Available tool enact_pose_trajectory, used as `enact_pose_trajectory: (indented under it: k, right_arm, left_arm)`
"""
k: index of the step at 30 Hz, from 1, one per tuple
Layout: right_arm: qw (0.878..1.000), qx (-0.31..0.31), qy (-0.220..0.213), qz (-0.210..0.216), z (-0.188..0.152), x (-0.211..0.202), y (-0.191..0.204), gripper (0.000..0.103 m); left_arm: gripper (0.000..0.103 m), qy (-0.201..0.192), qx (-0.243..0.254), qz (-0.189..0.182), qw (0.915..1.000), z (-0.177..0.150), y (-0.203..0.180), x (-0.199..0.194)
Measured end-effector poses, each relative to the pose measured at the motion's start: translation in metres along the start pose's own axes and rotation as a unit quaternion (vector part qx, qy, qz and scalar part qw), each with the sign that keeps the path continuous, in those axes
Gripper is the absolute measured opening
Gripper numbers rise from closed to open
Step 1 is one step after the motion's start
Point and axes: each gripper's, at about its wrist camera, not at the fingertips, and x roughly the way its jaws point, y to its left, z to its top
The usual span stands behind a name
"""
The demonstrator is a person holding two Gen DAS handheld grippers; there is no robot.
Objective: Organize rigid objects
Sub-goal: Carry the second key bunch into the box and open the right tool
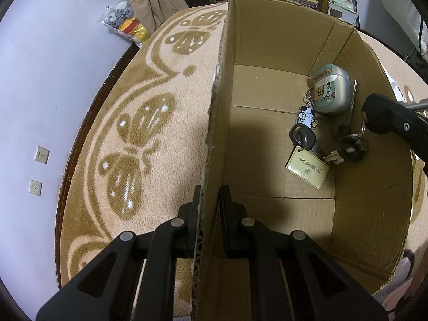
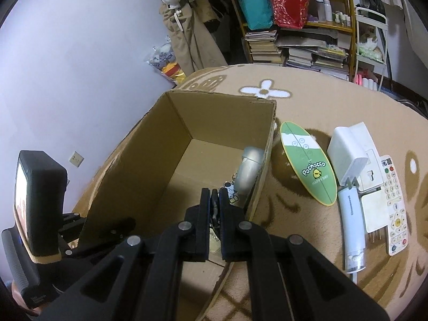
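While the left tongs (image 1: 210, 200) pinch the box (image 1: 267, 85) wall, the right tongs (image 2: 214, 200) clamp a key ring (image 1: 361, 131) inside — keys (image 1: 347, 149) dangling; a remote (image 2: 396, 206) lies outside.

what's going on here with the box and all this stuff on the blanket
A person with a gripper in each hand is tidying small items into a cardboard box. The left gripper is clamped on the box's side wall, steadying it. The right gripper is inside the box, shut on a bunch of keys. A pale blue case and an NFC card tag already lie inside. A green oval board, white charger and remote wait outside.
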Motion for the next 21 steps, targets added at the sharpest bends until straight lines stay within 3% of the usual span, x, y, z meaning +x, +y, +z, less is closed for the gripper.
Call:
enact_pose_trajectory:
  k: [14,19,21]
  right_arm:
    - [1.0,-0.005,-0.002,0.0,-0.002,-0.002,0.0,0.008]
    - [1.0,-0.005,0.009,0.001,0.0,-0.01,0.002,0.032]
    - [1.0,-0.01,0.003,0.003,0.002,-0.017,0.004,0.047]
  left_arm:
    - [0.01,-0.001,-0.001,-0.001,1.0,0.0,0.0,-0.001]
    - [0.01,-0.002,0.0,-0.001,1.0,0.002,0.0,-0.002]
    - [0.01,-0.002,0.0,-0.001,1.0,0.002,0.0,-0.002]
